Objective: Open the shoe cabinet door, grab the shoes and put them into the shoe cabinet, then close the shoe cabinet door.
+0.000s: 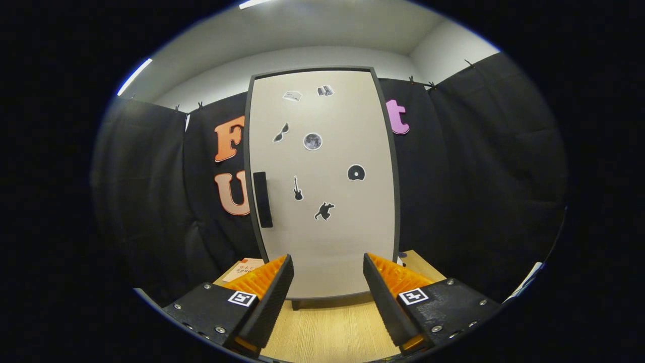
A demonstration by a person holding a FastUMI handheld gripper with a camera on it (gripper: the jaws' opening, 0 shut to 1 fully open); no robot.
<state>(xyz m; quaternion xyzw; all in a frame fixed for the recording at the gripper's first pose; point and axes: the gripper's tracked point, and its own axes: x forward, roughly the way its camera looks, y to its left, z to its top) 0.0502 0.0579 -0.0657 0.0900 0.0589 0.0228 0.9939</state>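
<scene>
Gripper (pixel 327 275) squared up to the shoe cabinet (pixel 322 181), jaws spread wide and holding nothing. The cabinet stands upright on the wooden table (pixel 327 327), straight ahead beyond the jaws, door shut. Its dark handle (pixel 262 199) runs vertically along the door's left edge, so it lies ahead and left of the jaws. No shoes sighted yet.

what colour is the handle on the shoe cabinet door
Black, a vertical bar handle on the beige door, seen in the gripper view beyond the open tongs.
</scene>
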